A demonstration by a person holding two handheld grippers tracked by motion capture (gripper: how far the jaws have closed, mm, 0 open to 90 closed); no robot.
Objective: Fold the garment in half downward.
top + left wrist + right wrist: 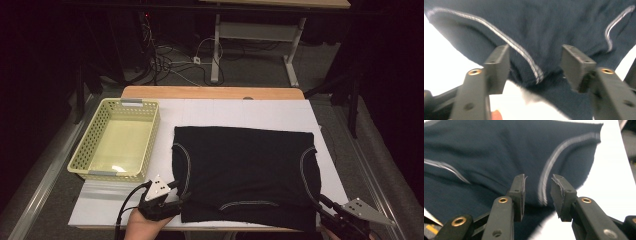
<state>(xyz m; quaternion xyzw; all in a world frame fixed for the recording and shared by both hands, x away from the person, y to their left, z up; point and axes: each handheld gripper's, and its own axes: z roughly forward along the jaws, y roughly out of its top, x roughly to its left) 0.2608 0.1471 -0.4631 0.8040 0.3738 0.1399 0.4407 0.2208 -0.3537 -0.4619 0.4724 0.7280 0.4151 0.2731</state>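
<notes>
A folded black knit garment [245, 172] with pale contrast stitching lies on the white table [260, 112], near its front edge. The left gripper [181, 196] and right gripper [320, 202] sit at its front corners, jaws spread, pinching nothing. A perforated pale-yellow plastic basket [85, 147] stands to its left.

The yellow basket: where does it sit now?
In the high view the yellow basket sits on the white table, at its far left, just left of the black garment.

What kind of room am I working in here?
Probably a lab or recording workspace: a white-topped table holding a dark garment and a plastic basket, with loose cables on the floor behind.
</notes>
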